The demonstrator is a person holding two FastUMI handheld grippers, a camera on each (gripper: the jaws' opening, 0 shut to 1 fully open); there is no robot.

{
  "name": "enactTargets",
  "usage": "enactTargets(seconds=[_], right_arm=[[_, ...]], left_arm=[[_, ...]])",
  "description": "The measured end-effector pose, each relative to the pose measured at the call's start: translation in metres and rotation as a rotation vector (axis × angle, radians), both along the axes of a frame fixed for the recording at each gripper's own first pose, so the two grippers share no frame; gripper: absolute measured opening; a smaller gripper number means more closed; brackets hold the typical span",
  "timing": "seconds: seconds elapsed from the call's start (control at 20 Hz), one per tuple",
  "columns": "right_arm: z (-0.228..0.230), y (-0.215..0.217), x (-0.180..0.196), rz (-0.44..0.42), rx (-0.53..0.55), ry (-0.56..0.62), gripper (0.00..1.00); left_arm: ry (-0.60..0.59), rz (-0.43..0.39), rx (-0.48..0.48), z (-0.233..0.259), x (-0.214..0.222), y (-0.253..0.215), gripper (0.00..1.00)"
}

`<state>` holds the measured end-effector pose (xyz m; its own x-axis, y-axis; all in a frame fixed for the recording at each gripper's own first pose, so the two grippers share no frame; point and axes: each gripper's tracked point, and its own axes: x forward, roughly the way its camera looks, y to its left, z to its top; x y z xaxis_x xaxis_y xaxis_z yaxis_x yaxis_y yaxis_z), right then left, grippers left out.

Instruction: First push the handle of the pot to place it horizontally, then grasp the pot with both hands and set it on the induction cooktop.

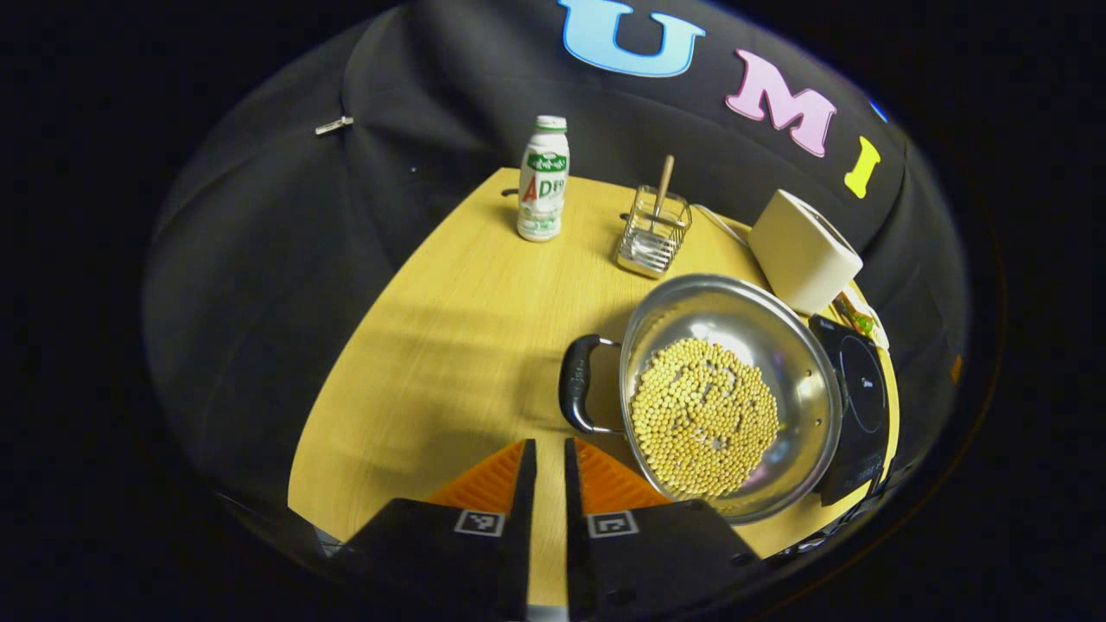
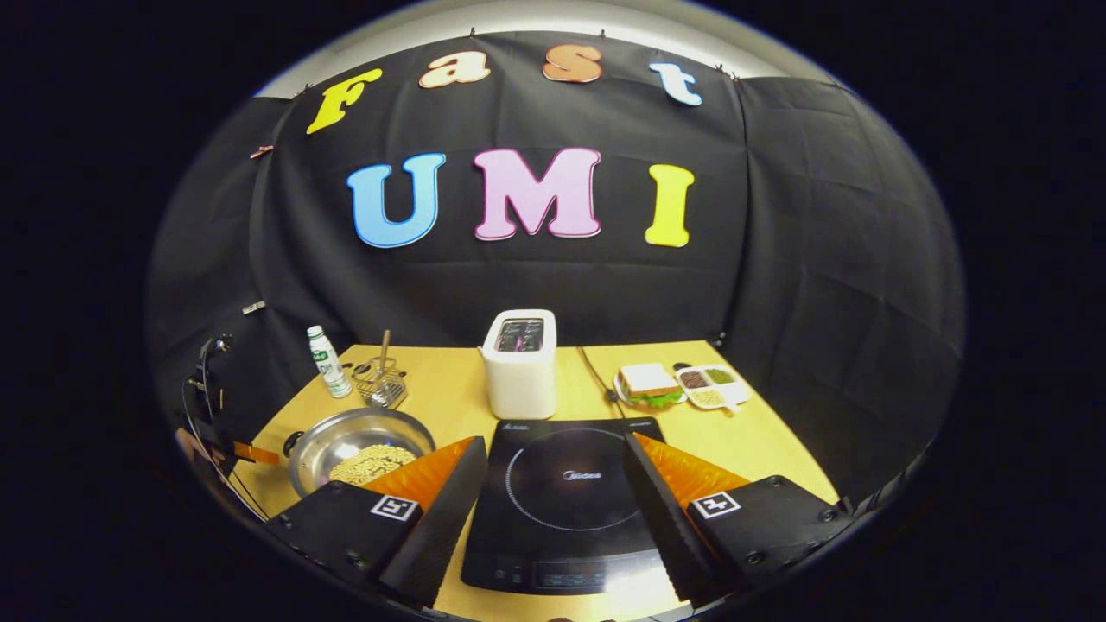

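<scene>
**Risk report: pot loaded with loose beans, handle contact not yet made**

In the left gripper view, the left claw (image 1: 549,471) is sitting at the bottom centre of the frame with its fingers nearly together, only a thin slit showing between them, and it is gripping nothing. Just above and right of it, the pot's black handle (image 1: 576,383) is lying apart from the fingertips. The pot (image 1: 730,393) is occupying the lower right of the frame, resting on the bench (image 1: 449,345) and carrying a loose heap of pale beans (image 1: 704,415).

In the right gripper view, the right claw (image 2: 553,484) is standing wide open at the bottom of the frame, empty, with the induction cooktop (image 2: 566,510) lying between its fingers. The pot is showing at lower left, just beside the cooktop's edge.

Hazards, as judged:
- A brisk or off-centre push on the handle is likely to slide the pot instead of turning it, nudging it against the cooktop.
- Uneven lifting by the two claws is risking a tilt and a bean spill.
- The smooth metal rim is offering poor purchase; slippage is possible.

Farther up the frame, the wire rack (image 1: 654,233), the bottle (image 1: 543,179) and the toaster (image 2: 519,363) are standing well apart from the pot, posing little risk.
</scene>
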<state>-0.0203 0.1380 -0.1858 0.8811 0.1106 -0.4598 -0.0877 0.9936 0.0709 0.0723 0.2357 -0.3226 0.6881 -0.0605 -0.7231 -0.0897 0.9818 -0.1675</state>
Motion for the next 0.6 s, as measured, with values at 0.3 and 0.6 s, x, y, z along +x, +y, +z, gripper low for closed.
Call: enactTargets(seconds=[0.3, 0.6], right_arm=[[-0.058, 0.065, 0.016, 0.124, 0.083, 0.174, 0.99], [-0.118, 0.111, 0.028, 0.221, 0.102, 0.338, 0.99]], left_arm=[[-0.150, -0.025, 0.018, 0.055, 0.016, 0.007, 0.96], [-0.166, -0.073, 0.005, 0.047, 0.038, -0.001, 0.96]])
